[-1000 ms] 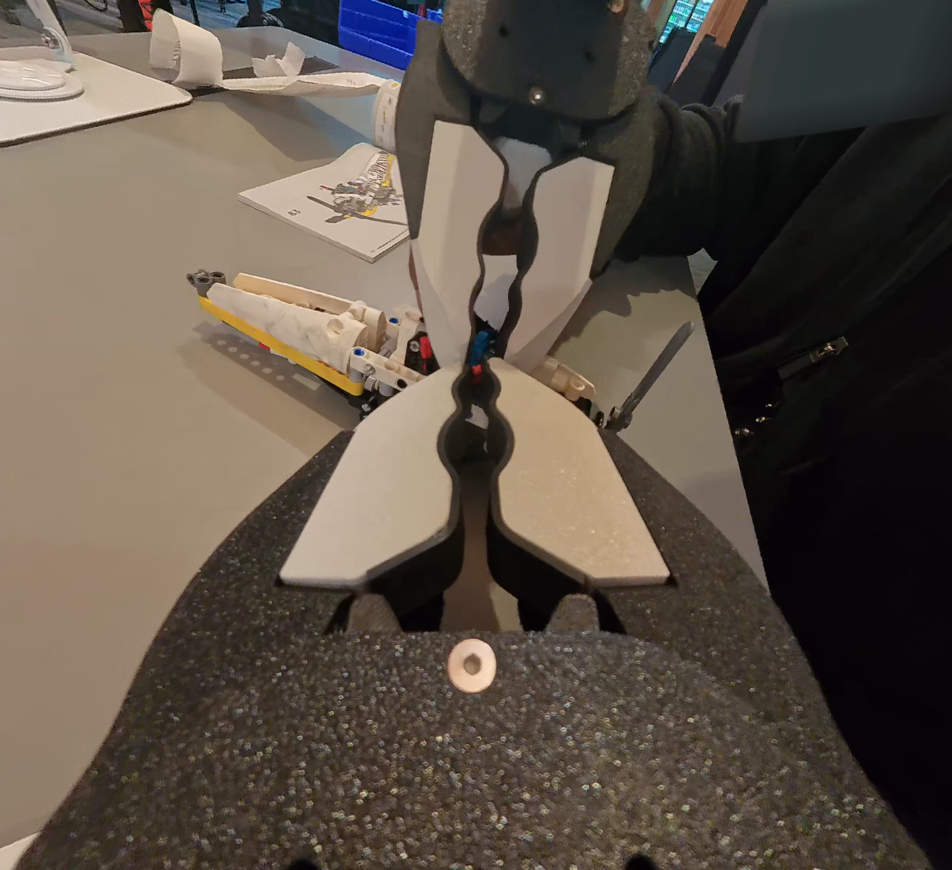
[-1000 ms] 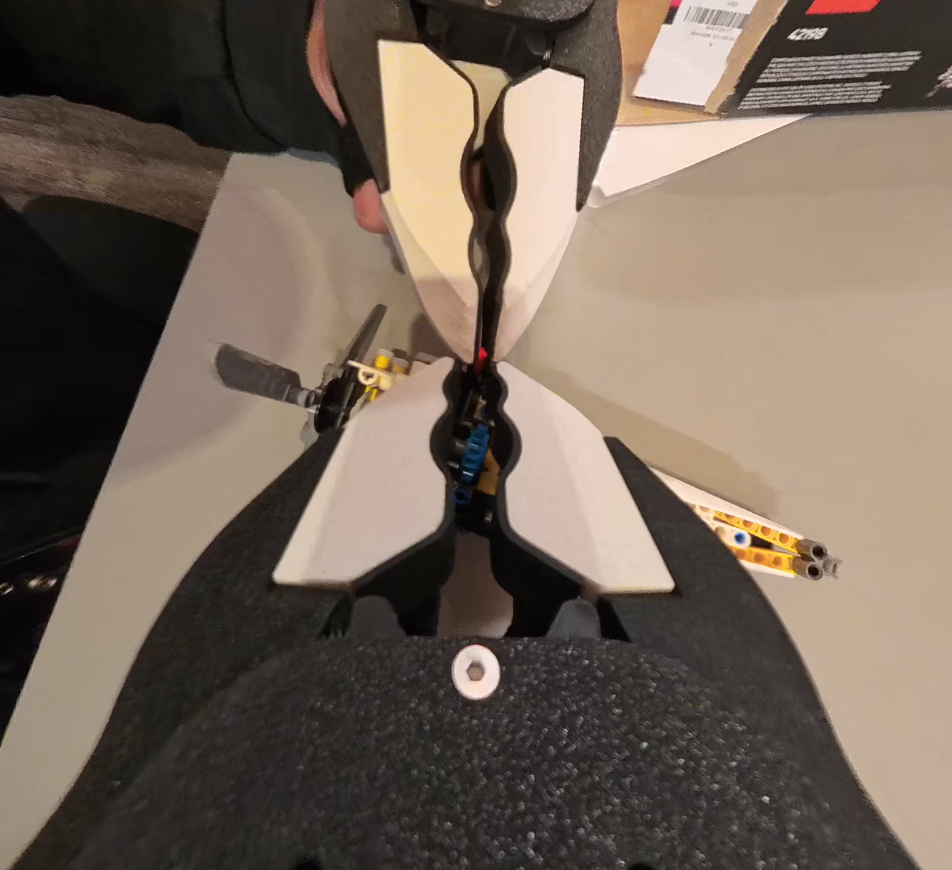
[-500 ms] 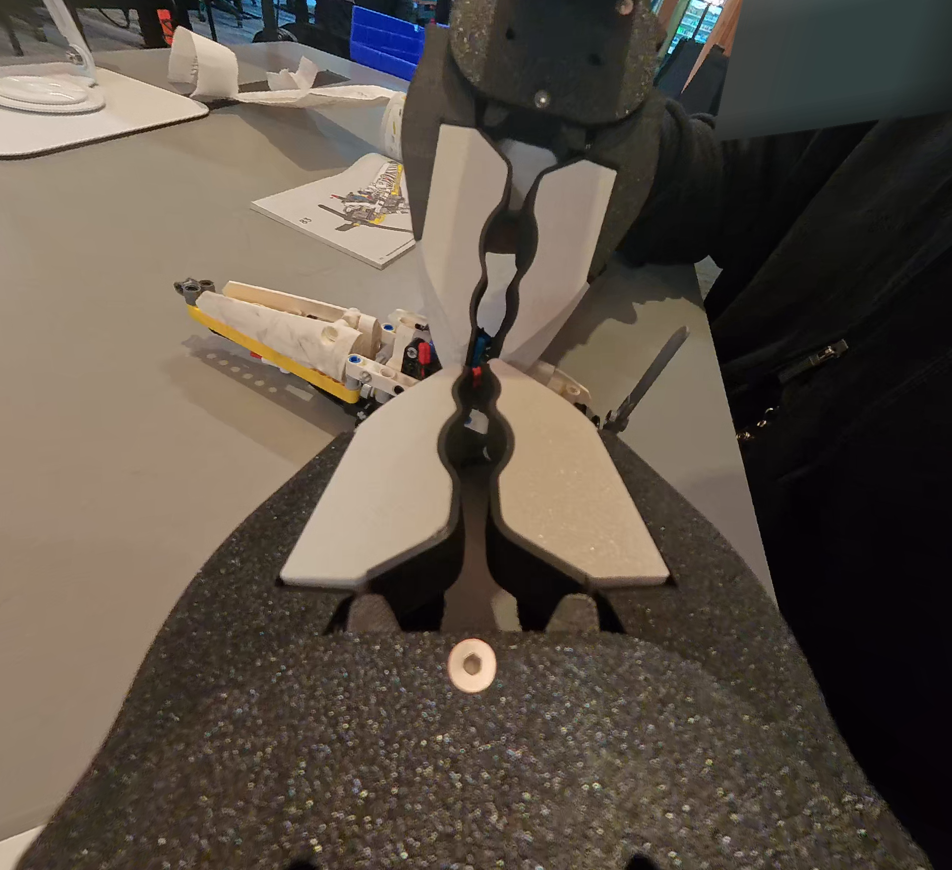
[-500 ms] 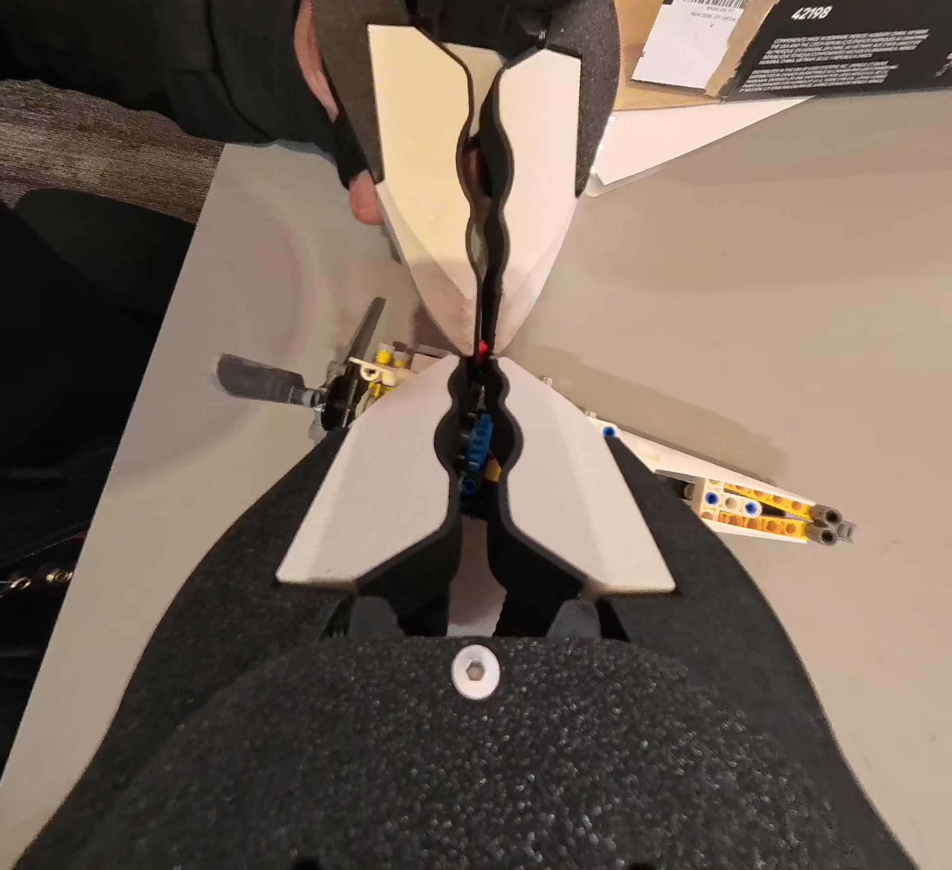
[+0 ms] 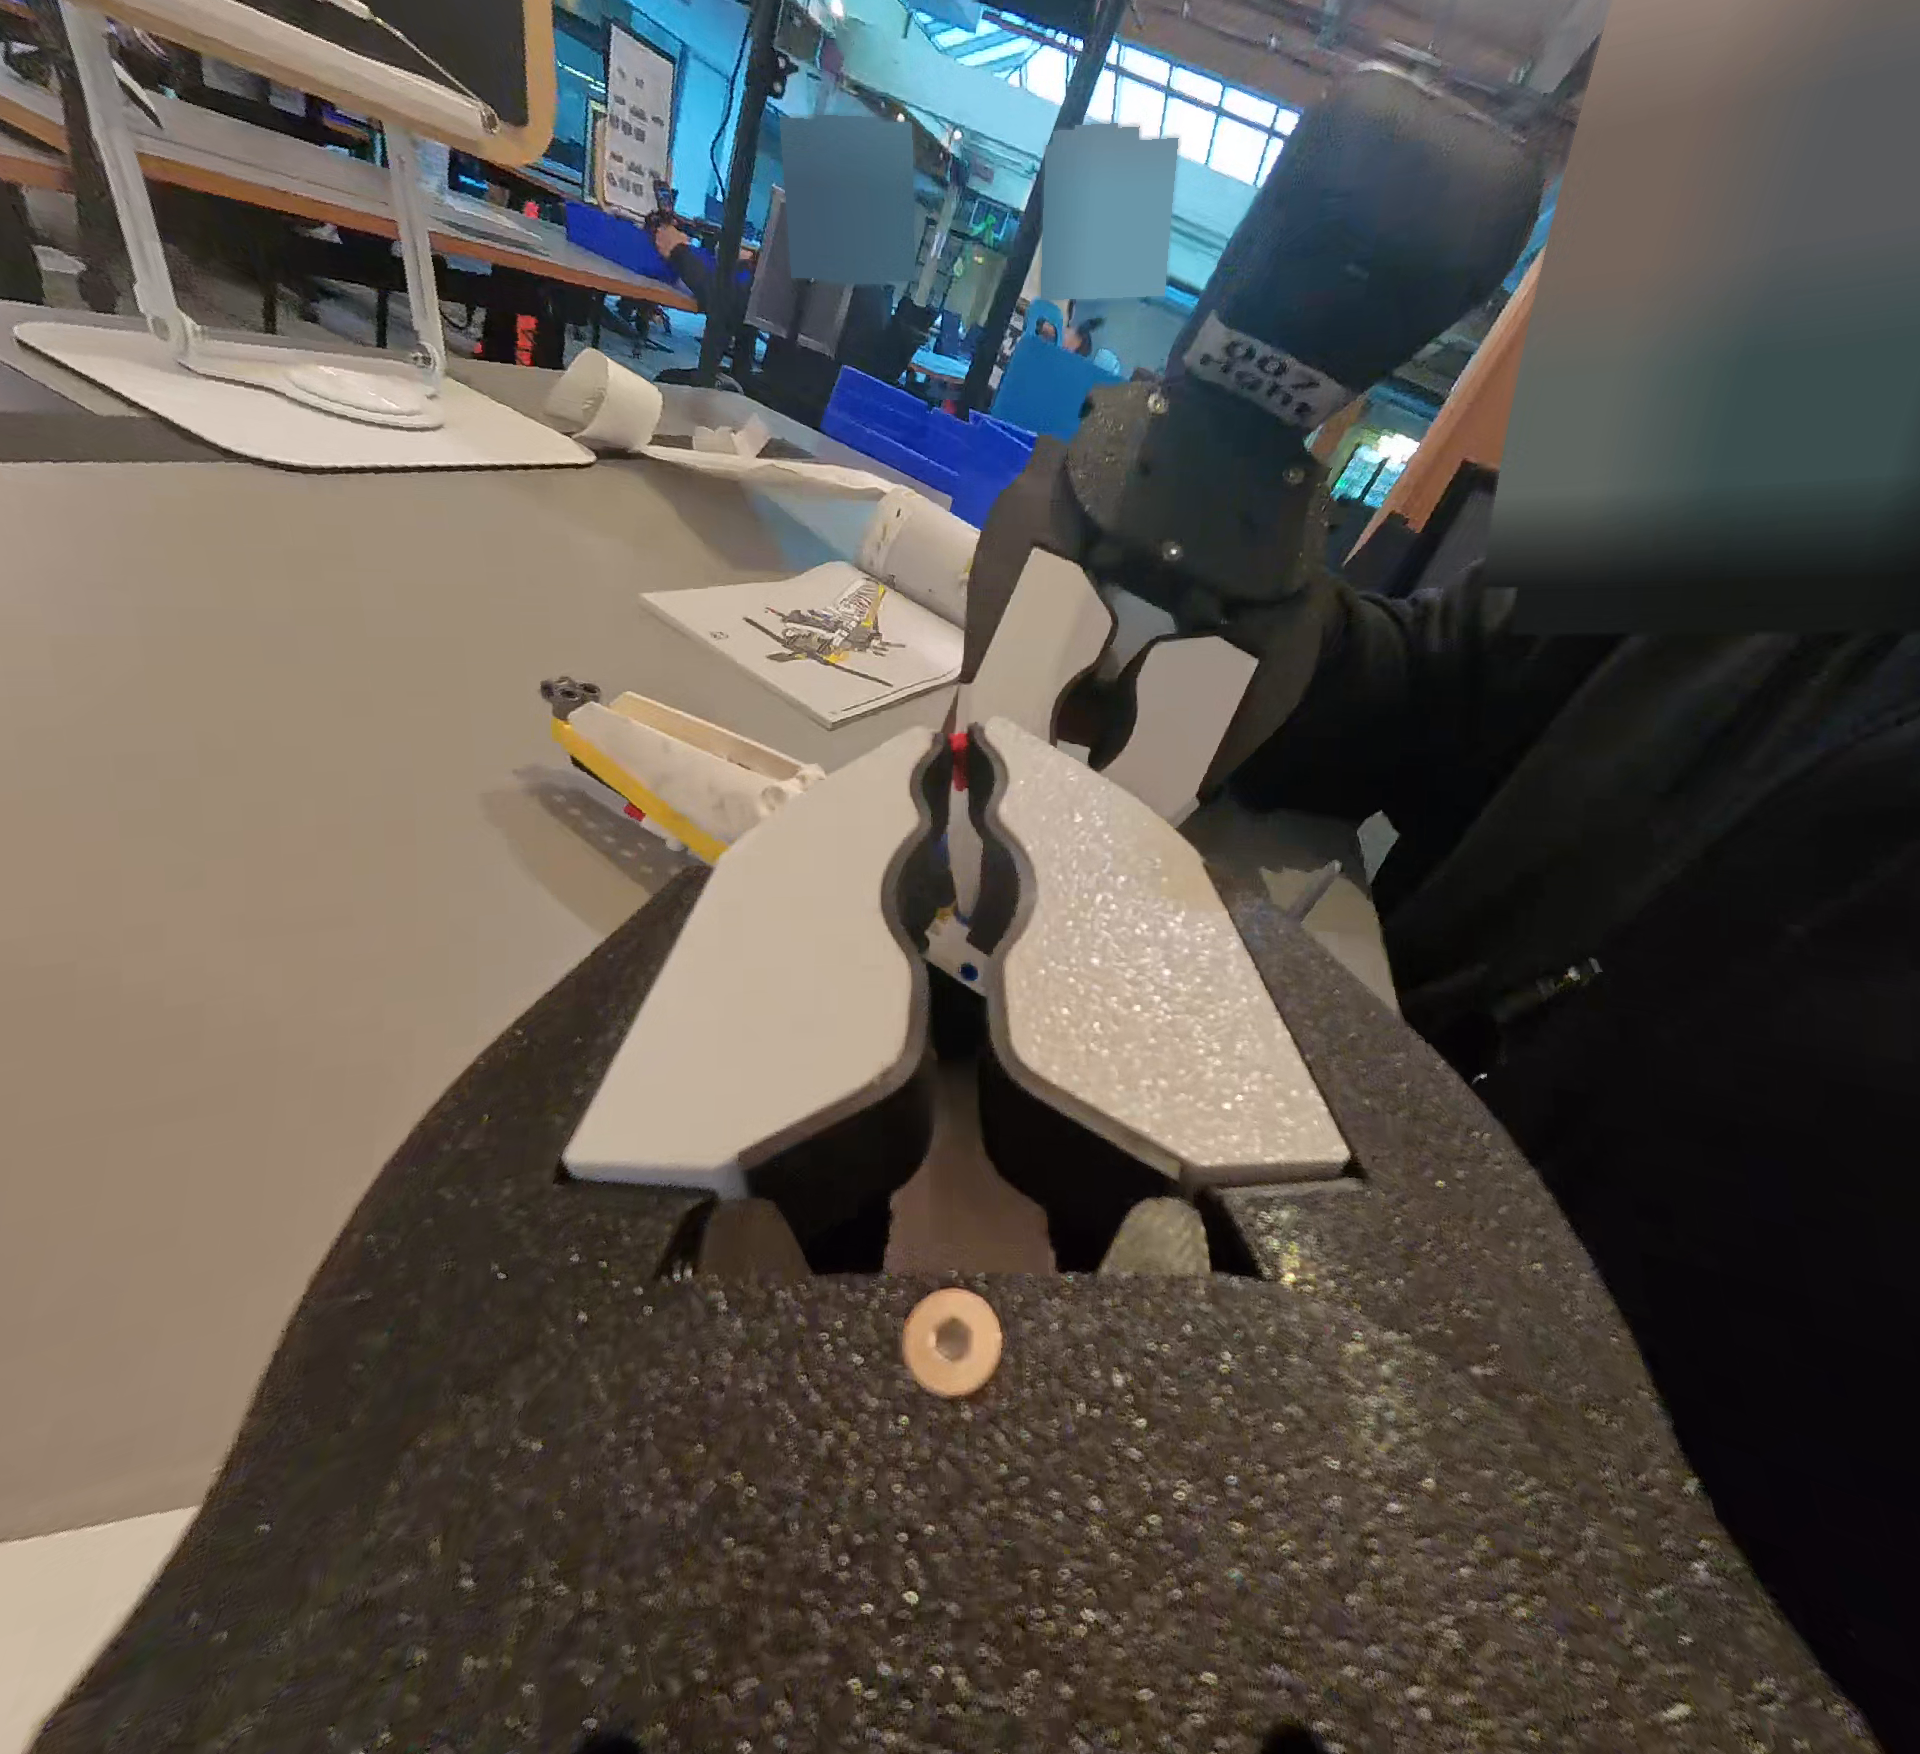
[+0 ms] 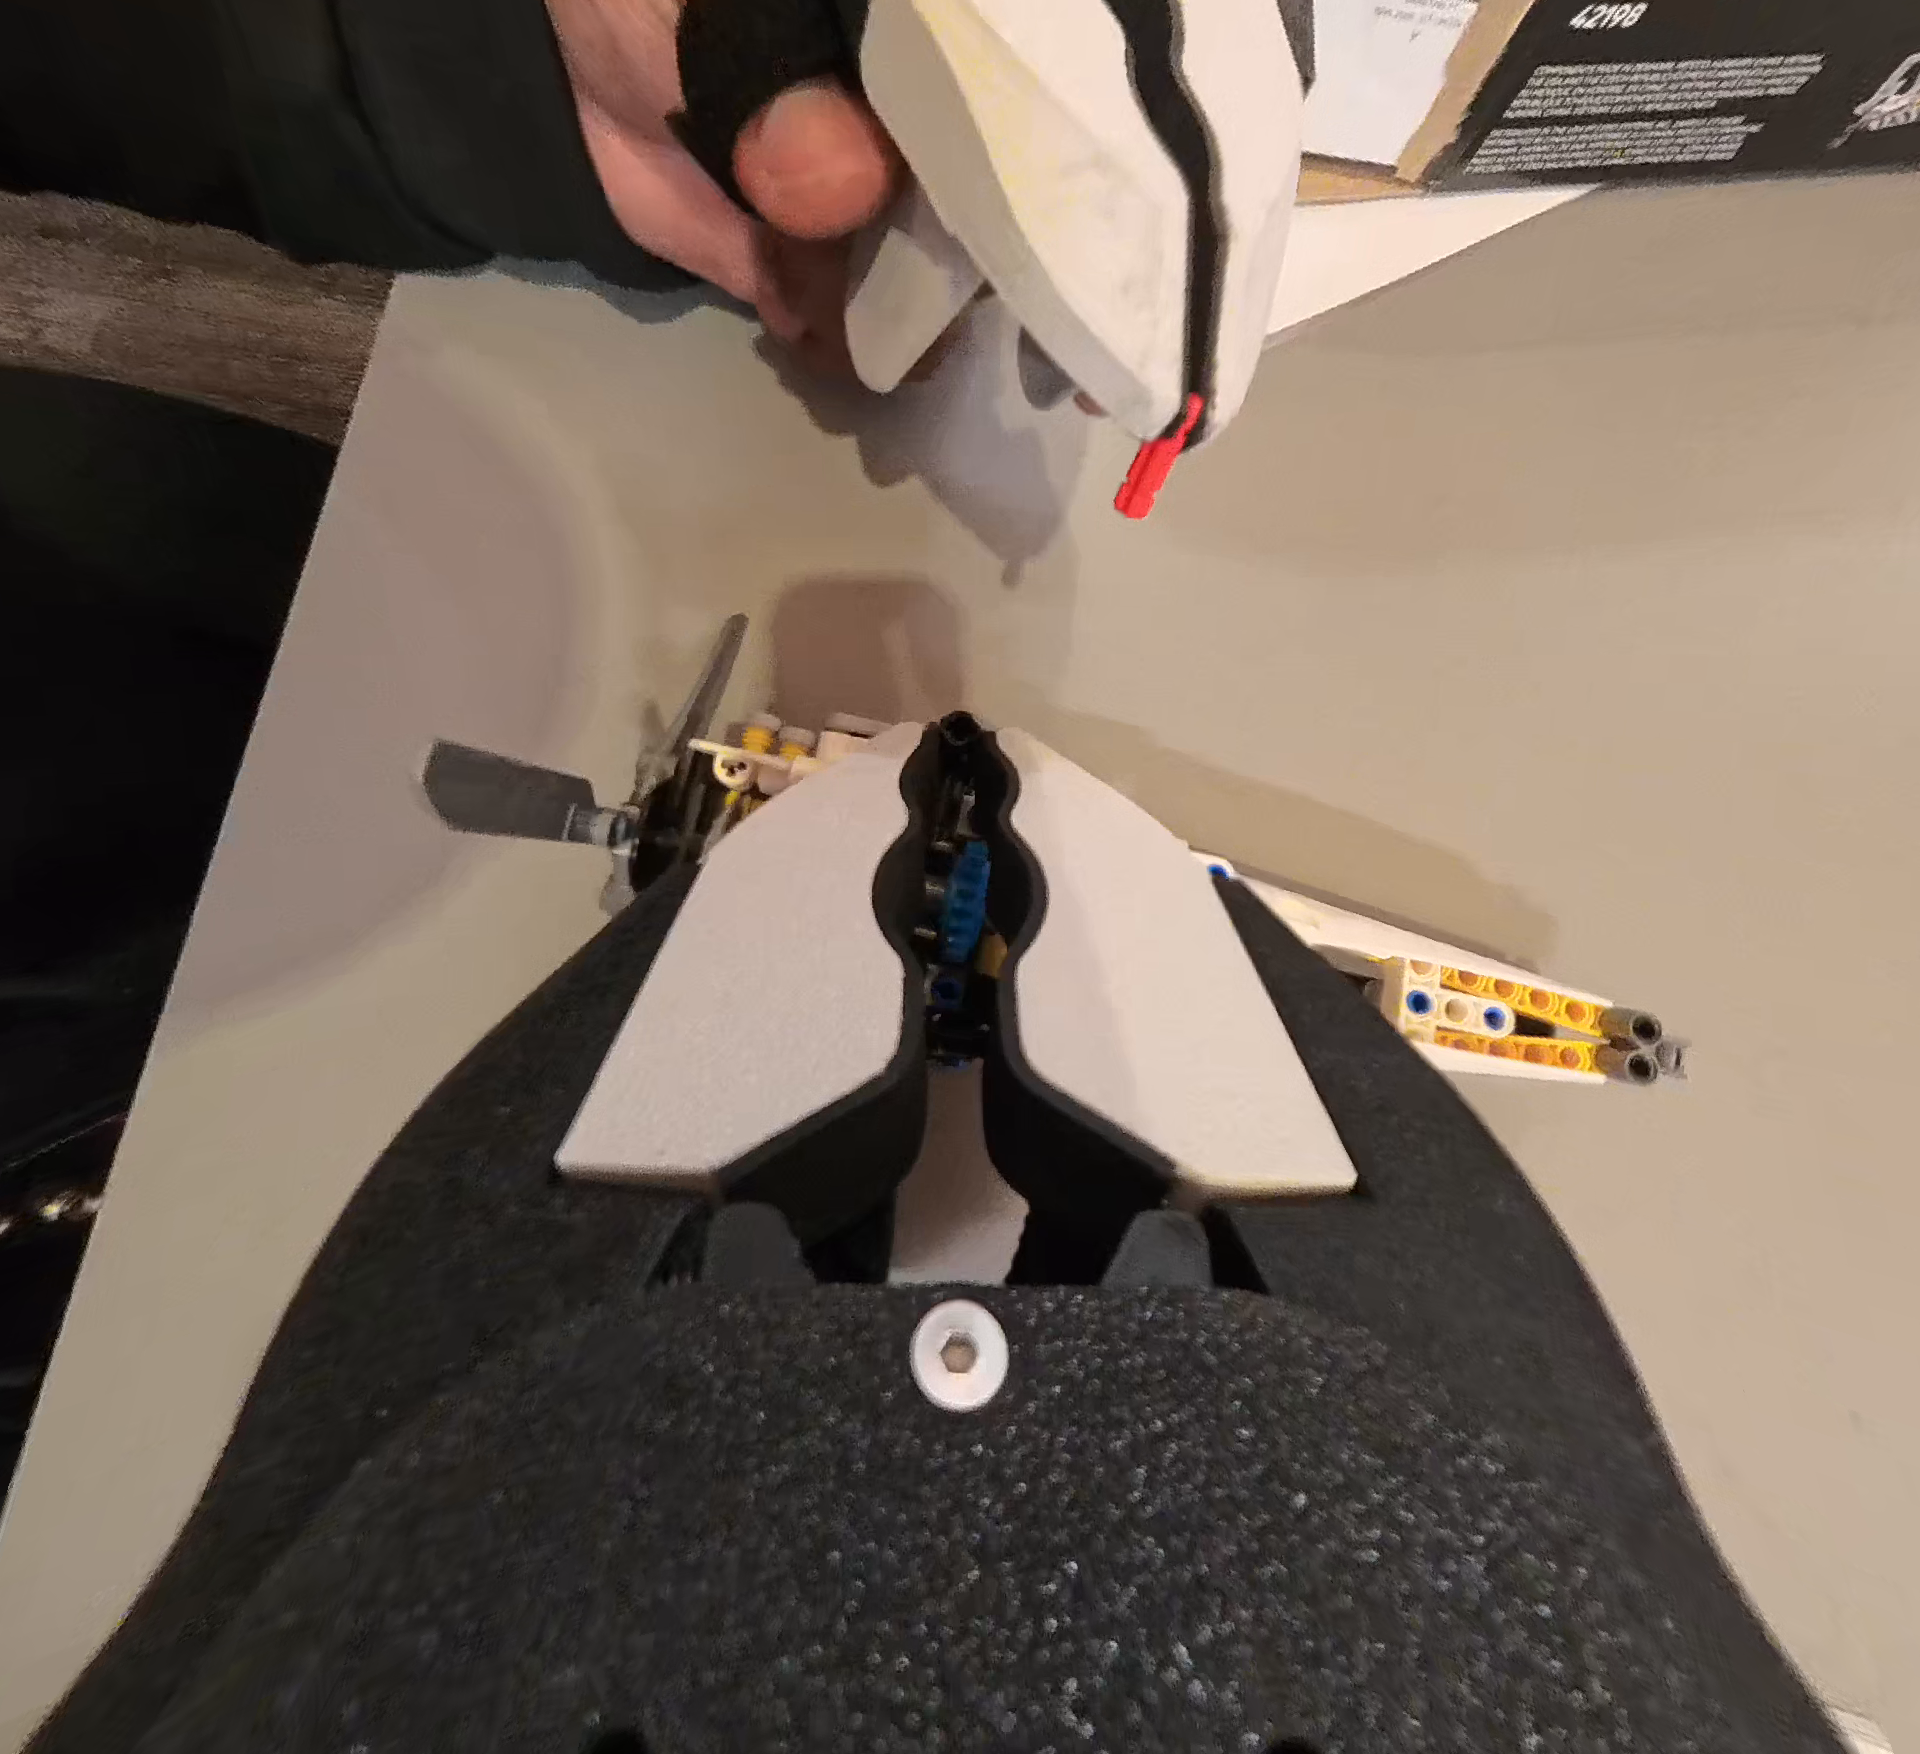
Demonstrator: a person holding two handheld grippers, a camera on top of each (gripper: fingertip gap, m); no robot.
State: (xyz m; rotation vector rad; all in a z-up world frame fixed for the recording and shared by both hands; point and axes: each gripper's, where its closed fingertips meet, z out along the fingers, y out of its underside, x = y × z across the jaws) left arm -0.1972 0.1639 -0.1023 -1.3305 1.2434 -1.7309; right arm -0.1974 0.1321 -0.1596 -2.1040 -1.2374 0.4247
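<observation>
Separation of your two grippers above the desk (image 6: 1558, 561). In the preceding views the tips meet over the brick-built model (image 5: 675, 769), with a red pin (image 6: 1151, 468) at the joint. Now your left gripper (image 5: 961, 748) is raised and stands well apart from your right gripper (image 6: 956, 740). The pin has come away with it, clear of the model.

- **Left gripper:** nearly closed, its fingertips pinching one end of the pin.
- **Right gripper:** nearly closed on a black part of the model, low over the desk (whether both pads press on it is hard to tell).
- **Pin:** its long axis runs in line with the left gripper's fingers. The free end slants down towards the desk and the model below.
- **Model:** it lies flat, its long axis crosswise to your right gripper's fingers. In the right wrist view the grey propeller (image 6: 509, 800) is at the left and the yellow tail end (image 6: 1507, 1013) at the right.
</observation>
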